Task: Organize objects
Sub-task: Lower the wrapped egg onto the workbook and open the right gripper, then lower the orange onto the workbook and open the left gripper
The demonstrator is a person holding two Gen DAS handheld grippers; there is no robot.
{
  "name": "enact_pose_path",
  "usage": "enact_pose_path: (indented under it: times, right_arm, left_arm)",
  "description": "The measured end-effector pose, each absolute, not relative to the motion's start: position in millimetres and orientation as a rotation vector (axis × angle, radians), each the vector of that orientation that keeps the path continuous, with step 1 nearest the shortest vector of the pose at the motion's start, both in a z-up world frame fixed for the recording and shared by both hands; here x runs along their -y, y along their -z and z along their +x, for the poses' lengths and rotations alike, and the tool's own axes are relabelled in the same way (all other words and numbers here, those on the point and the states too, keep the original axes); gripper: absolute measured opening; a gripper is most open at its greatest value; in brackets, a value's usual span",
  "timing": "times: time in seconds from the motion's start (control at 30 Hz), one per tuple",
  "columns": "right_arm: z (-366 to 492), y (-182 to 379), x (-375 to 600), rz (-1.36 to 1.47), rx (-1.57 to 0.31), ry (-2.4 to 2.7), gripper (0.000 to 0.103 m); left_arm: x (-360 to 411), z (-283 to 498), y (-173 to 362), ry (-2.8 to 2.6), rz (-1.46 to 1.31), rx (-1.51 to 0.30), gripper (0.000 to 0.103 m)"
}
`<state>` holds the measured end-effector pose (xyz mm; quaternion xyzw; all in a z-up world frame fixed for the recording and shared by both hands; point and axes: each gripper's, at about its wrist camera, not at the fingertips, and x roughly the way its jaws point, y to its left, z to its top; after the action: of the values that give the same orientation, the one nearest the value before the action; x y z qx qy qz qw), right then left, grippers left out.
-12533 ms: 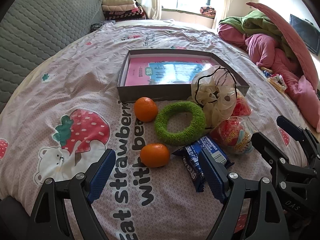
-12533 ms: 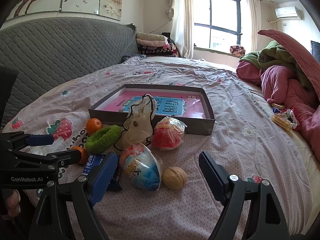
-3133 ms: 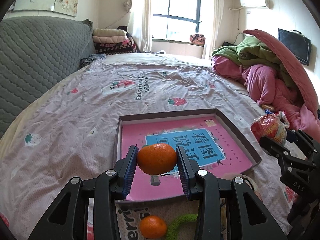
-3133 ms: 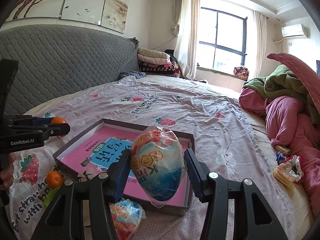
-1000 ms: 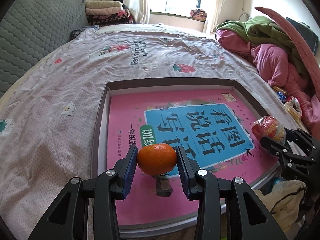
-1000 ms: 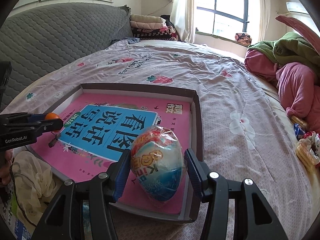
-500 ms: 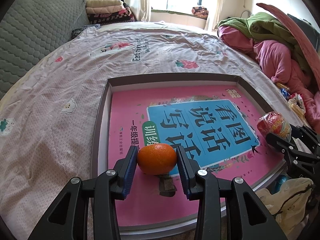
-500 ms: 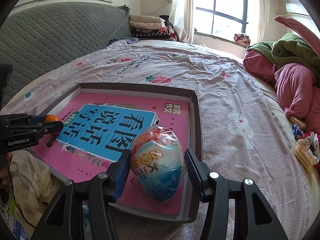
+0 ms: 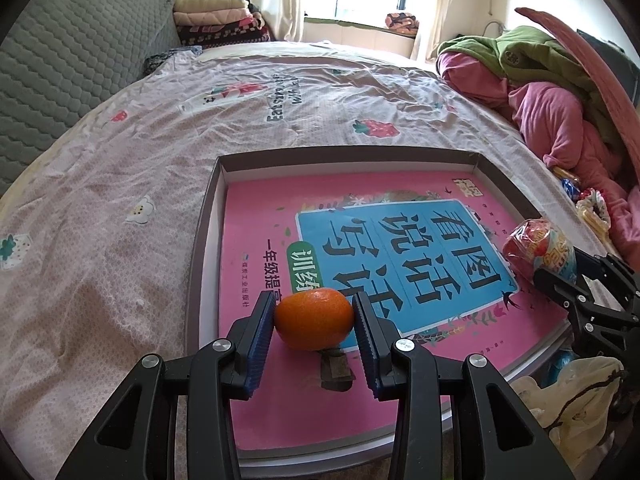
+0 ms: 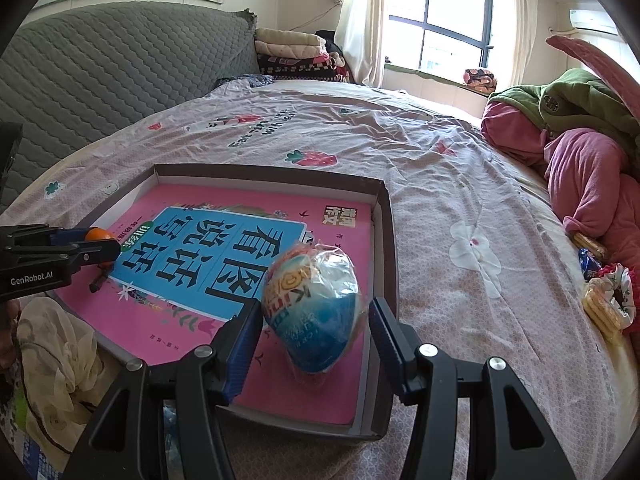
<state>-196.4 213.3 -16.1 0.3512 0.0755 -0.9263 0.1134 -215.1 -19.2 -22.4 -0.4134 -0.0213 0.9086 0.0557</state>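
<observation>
A pink strawberry-print bedsheet (image 9: 120,216) covers the bed, with a grey quilted headboard (image 10: 100,64) on the left and a heap of pink and green bedding (image 9: 560,92) on the right; a cream drawstring pouch (image 10: 56,356) lies just outside the near left corner of the box, and snack packets (image 10: 604,300) sit on the sheet well to the right. The shallow grey cardboard box (image 9: 200,248) rests on the sheet and holds a pink book with a blue title panel (image 9: 400,248) that nearly fills its floor. The left gripper (image 9: 314,334) is over the near left part of the book; its blue pads (image 9: 258,336) sit against both sides of a mandarin orange (image 9: 314,318), which is down at the book's cover. The right gripper (image 10: 312,340) is at the box's near right corner; its fingers (image 10: 386,340) are parted a little wider than the plastic-wrapped toy egg (image 10: 314,308) between them, which stands on the book; whether the pads touch the wrapper I cannot tell.
</observation>
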Motion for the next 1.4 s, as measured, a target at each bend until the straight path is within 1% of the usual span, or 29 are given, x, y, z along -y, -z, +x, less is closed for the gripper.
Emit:
enact_pose_path:
  times: [0.17, 0.23, 0.37, 0.53, 1.03, 1.4]
  right_arm:
    - [-196, 15, -215, 1.023, -0.219, 2.723, 0.055]
    - [-195, 14, -215, 1.02, -0.218, 2.725, 0.055]
    - [-194, 12, -215, 1.01, -0.22, 2.735, 0.056]
    - [-192, 11, -215, 1.001, -0.217, 2.738, 0.056]
    - [-190, 10, -215, 0.996, -0.216, 2.74, 0.056]
    - [-188, 3, -216, 0.967, -0.205, 2.749, 0.056]
  left_arm:
    - [22, -215, 21, -2.771, -1.252, 0.064, 0.044]
    - [23, -215, 22, -2.773, -1.255, 0.06, 0.048]
    - [24, -216, 22, -2.774, -1.269, 0.061, 0.051]
    - [25, -217, 22, -2.79, -1.278, 0.053, 0.06]
    - [30, -216, 18, -2.807, -1.269, 0.06, 0.062]
    - [45, -209, -6, -2.844, -1.231, 0.128, 0.062]
